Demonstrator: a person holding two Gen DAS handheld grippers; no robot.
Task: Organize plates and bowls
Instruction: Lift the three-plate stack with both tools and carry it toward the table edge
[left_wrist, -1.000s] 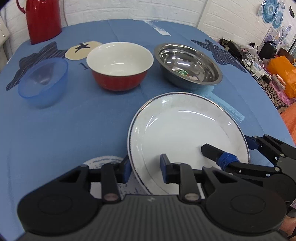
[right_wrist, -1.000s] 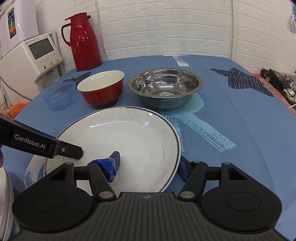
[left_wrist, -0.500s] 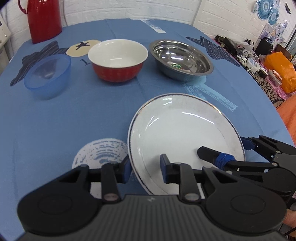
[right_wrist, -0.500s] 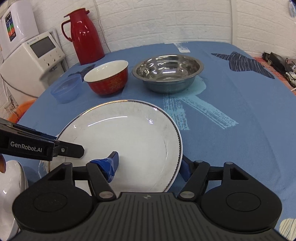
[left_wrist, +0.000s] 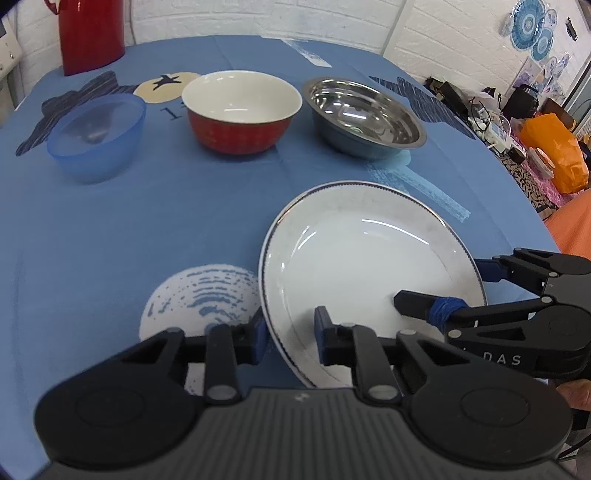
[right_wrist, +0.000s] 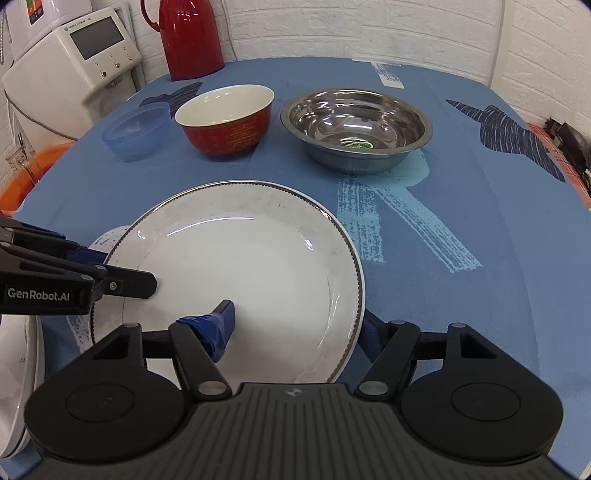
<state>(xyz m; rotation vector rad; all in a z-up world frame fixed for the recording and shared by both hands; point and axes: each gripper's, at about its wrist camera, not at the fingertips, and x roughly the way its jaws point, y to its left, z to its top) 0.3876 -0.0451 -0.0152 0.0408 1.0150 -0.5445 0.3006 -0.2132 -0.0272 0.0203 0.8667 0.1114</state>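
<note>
While the blue cloth-covered table (left_wrist: 110, 229) lies below, my left gripper (left_wrist: 288, 326) and right gripper (right_wrist: 295, 325) each clamp opposite rims of the round white blue-edged plate (right_wrist: 258, 258). It sits tilted, near the red ceramic bowl (left_wrist: 240, 110) and the steel bowl (left_wrist: 364, 116).

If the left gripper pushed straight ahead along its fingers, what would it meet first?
The left gripper already straddles the white plate rim, so the plate comes first. Beyond it, probably the red bowl, though depth is unclear.
</note>
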